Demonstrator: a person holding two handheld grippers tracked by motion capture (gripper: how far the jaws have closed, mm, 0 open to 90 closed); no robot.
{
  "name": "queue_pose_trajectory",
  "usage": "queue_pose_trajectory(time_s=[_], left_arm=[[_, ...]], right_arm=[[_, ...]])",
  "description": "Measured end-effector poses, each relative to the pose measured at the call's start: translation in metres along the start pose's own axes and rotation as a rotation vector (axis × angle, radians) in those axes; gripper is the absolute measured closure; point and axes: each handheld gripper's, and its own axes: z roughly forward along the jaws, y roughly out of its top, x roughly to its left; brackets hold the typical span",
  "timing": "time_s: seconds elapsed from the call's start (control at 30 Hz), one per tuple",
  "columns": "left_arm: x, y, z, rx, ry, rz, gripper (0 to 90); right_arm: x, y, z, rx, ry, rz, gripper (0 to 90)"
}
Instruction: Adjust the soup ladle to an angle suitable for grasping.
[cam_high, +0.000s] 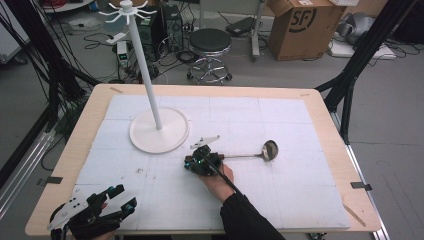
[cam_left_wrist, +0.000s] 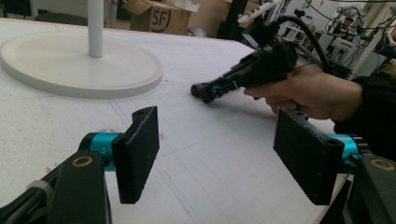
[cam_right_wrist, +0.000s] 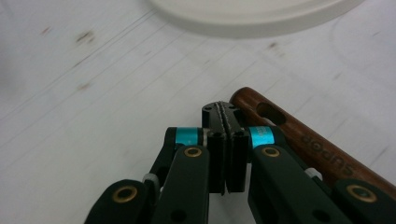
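Ladle (cam_high: 260, 152) lies flat on the worktop (cam_high: 300, 200), right of the white stand (cam_high: 159, 131). Right tool (cam_right_wrist: 225, 122) pressed together, empty, beside the wooden handle (cam_right_wrist: 299, 135); left tool (cam_left_wrist: 224, 154) spread, idle. Best to spread the jaws and straddle the handle squarely before pinching.

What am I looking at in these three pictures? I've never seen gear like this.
No robot here: a person holds a two-jaw hand tool in each hand. One camera looks down from above; the other two ride on the tools.

On the white mat stand a white hook stand and a ladle with a metal bowl and a wooden handle.

The left gripper is open and holds nothing, near the table's front corner. The right gripper is shut, jaws pressed together, lying beside the ladle's handle, not around it.
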Motion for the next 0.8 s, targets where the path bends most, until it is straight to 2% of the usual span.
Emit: queue_pose_trajectory(time_s=[0.13,0.2,0.23,0.3,0.37,0.43,0.5,0.57,0.67,0.73,0.8], left_arm=[[0.002,-0.001,-0.004,-0.006,0.005,-0.005,31.9],[0.002,-0.001,-0.006,-0.010,0.012,-0.006,31.9],[0.003,-0.001,-0.006,-0.013,0.008,-0.006,31.9],[0.002,0.000,-0.007,-0.019,0.010,-0.006,31.9],[0.002,0.000,-0.007,-0.021,0.010,-0.006,32.0],[0.003,0.001,-0.008,-0.022,0.013,-0.006,32.0],[0.002,-0.001,-0.008,-0.019,0.006,-0.008,32.0],[0.001,-0.002,-0.008,-0.013,0.003,-0.007,32.0],[-0.002,-0.001,-0.006,-0.013,-0.008,-0.001,32.0],[-0.004,0.000,-0.003,-0.008,-0.021,0.003,32.0],[-0.005,0.000,0.001,-0.002,-0.026,0.007,32.0]], right_arm=[[-0.020,0.005,0.006,-0.044,0.005,0.094,90.0],[-0.026,0.006,0.005,-0.061,-0.043,0.103,90.0],[-0.029,0.006,0.004,-0.067,-0.045,0.130,90.0],[-0.033,0.005,0.002,-0.071,-0.047,0.153,90.0],[-0.033,0.004,-0.003,-0.069,-0.026,0.157,90.0],[-0.029,0.002,-0.013,-0.088,0.001,0.131,90.0],[-0.025,-0.003,-0.031,-0.128,0.012,0.089,90.0],[-0.023,-0.013,-0.052,-0.161,0.035,0.080,88.3],[-0.026,-0.032,-0.083,-0.206,0.054,0.097,72.0],[-0.030,-0.045,-0.102,-0.231,0.069,0.117,52.8],[-0.031,-0.059,-0.120,-0.264,0.032,0.105,34.4]])
